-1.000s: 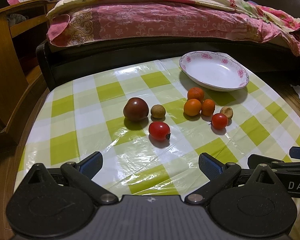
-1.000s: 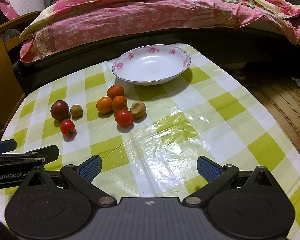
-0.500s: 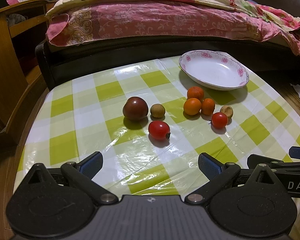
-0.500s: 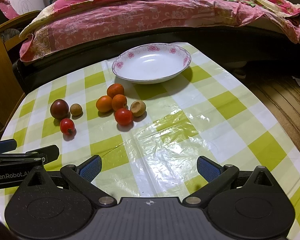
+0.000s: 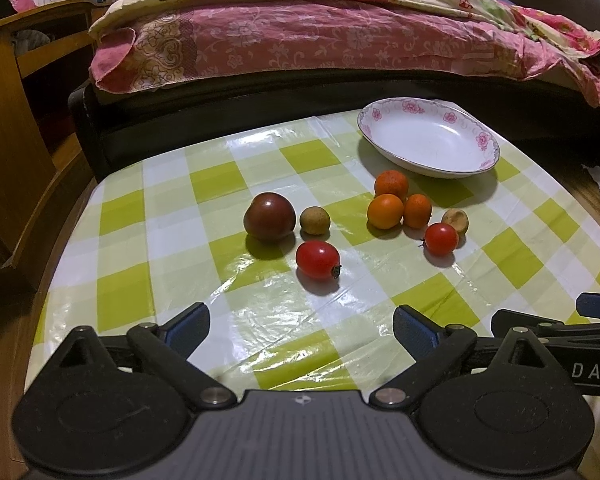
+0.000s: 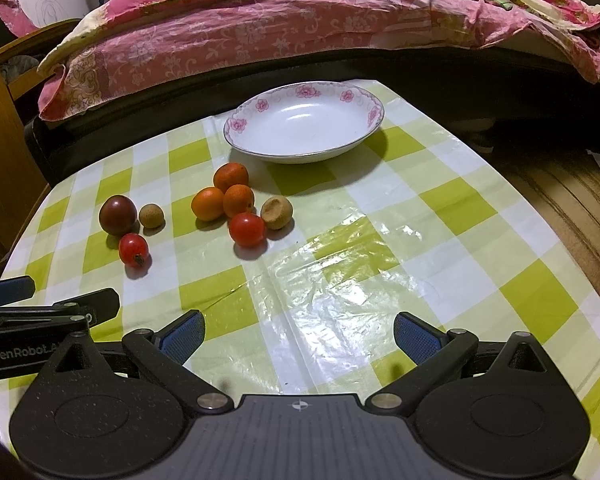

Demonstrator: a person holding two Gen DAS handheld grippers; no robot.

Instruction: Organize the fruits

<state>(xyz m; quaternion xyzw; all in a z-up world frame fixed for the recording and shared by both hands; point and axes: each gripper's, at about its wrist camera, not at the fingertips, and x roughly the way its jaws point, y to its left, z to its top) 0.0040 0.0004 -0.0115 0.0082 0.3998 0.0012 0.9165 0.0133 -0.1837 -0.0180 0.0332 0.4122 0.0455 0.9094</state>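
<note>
Several small fruits lie on the green-checked tablecloth [image 5: 172, 240]. A dark purple tomato [image 5: 269, 216], a brown longan [image 5: 315, 220] and a red tomato [image 5: 317, 259] form the left group. Three orange kumquats [image 5: 385, 211], a second red tomato [image 5: 441, 239] and a second longan [image 5: 455, 221] form the right group. An empty white plate with pink flowers [image 5: 428, 138] stands behind them. The plate [image 6: 304, 122], kumquats [image 6: 207, 203] and purple tomato [image 6: 117, 209] also show in the right wrist view. My left gripper [image 5: 300, 324] and my right gripper [image 6: 298, 330] are open and empty, short of the fruit.
A bed with a pink floral quilt [image 5: 320, 28] runs along the table's far edge. A wooden cabinet [image 5: 16, 120] stands at the left. Wooden floor [image 6: 572, 184] lies past the table's right edge. The left gripper's side shows at the right view's left border [image 6: 40, 312].
Both grippers have crept slightly forward toward the fruit. Nothing on the table has moved.
</note>
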